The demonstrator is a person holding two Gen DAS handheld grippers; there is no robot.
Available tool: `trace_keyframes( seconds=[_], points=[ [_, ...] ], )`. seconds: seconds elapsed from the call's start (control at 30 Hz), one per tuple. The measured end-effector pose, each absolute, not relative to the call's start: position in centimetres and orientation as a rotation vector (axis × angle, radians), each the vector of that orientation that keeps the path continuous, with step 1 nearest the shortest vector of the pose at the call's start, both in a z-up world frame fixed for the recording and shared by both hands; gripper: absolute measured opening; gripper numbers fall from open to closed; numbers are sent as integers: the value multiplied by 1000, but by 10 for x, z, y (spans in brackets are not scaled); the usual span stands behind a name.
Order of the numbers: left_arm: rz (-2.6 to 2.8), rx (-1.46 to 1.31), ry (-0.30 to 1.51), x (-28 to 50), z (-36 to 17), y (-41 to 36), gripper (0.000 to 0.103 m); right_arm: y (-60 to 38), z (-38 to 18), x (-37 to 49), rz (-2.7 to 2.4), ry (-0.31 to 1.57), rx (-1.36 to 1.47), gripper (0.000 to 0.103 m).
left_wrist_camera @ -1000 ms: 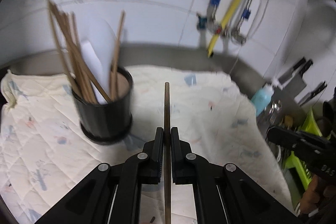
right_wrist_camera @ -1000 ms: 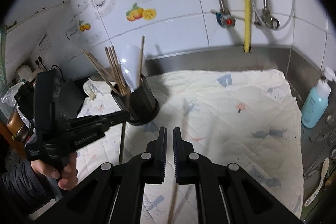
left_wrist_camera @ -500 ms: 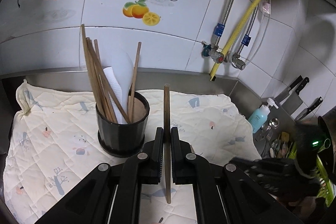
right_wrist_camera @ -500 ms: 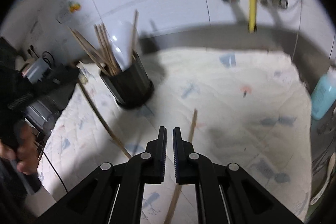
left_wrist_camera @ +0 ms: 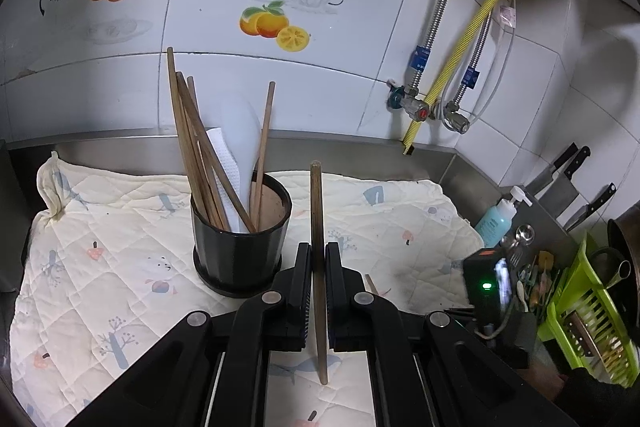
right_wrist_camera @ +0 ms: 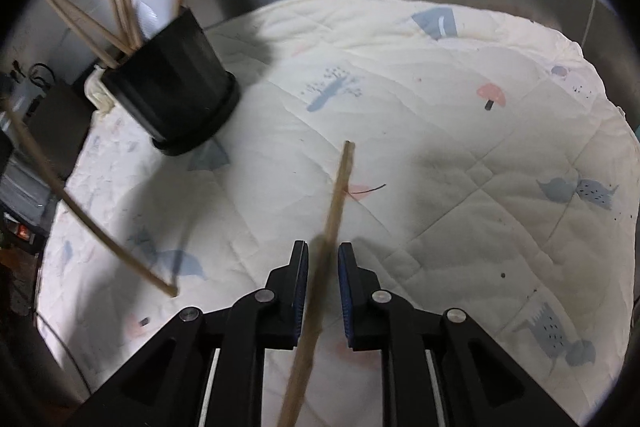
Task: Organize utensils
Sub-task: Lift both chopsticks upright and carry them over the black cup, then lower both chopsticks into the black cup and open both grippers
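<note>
Left wrist view, left to right: a quilted cloth (left_wrist_camera: 100, 267) is spread over a steel counter (left_wrist_camera: 132, 151). A black cup (left_wrist_camera: 240, 255) is stood upright on the cloth, left of centre, loaded with several chopsticks (left_wrist_camera: 188, 143) leaning left and right, plus something white (left_wrist_camera: 236, 147) tucked behind them. Just right of the cup, the left gripper (left_wrist_camera: 318, 259) is seen clamped on a dark chopstick (left_wrist_camera: 317, 211), held roughly upright, its top end well above the fingertips and its lower end below them, over the cloth. Far right: a blue bottle (left_wrist_camera: 496, 219) is stood at the cloth's edge, knives (left_wrist_camera: 568, 167) are hung on the wall behind it, and a green rack (left_wrist_camera: 588, 311) is set at the counter edge. Hoses (left_wrist_camera: 460, 55) are run down the tiled wall.

Right wrist view, left to right: the chopstick gripped by the left hand (right_wrist_camera: 88, 223) is seen slanting across the left side above the cloth (right_wrist_camera: 460, 155). The cup (right_wrist_camera: 176, 95) is located far left, tilted in the fisheye. At centre, a pale chopstick (right_wrist_camera: 332, 227) is laid on the cloth, pointing far-right, passing between the fingers of the right gripper (right_wrist_camera: 323, 259). Those jaws are parted, straddling the stick; contact with either pad cannot be confirmed.
</note>
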State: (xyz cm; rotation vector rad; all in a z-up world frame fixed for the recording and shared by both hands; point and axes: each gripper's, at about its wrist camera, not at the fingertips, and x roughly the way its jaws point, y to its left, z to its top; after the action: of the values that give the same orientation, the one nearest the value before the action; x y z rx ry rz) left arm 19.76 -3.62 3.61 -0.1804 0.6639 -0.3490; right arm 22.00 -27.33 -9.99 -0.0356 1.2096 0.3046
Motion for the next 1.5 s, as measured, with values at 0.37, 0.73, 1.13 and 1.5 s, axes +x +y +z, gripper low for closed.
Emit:
trace_keyframes(
  seconds=[0.37, 0.73, 1.13, 1.5],
  points=[
    [-356, -183, 632, 197, 47, -34, 6, -274, -99, 221, 300, 1190, -29, 10],
    [-337, -182, 509, 193, 99, -11, 6, -277, -33, 209, 366, 1014, 88, 9],
    [-261, -159, 343, 215, 165, 15, 6, -258, 39, 216, 437, 820, 109, 9],
    [-204, -121, 366, 255, 141, 20, 6, -231, 92, 241, 477, 687, 69, 9]
  ],
)
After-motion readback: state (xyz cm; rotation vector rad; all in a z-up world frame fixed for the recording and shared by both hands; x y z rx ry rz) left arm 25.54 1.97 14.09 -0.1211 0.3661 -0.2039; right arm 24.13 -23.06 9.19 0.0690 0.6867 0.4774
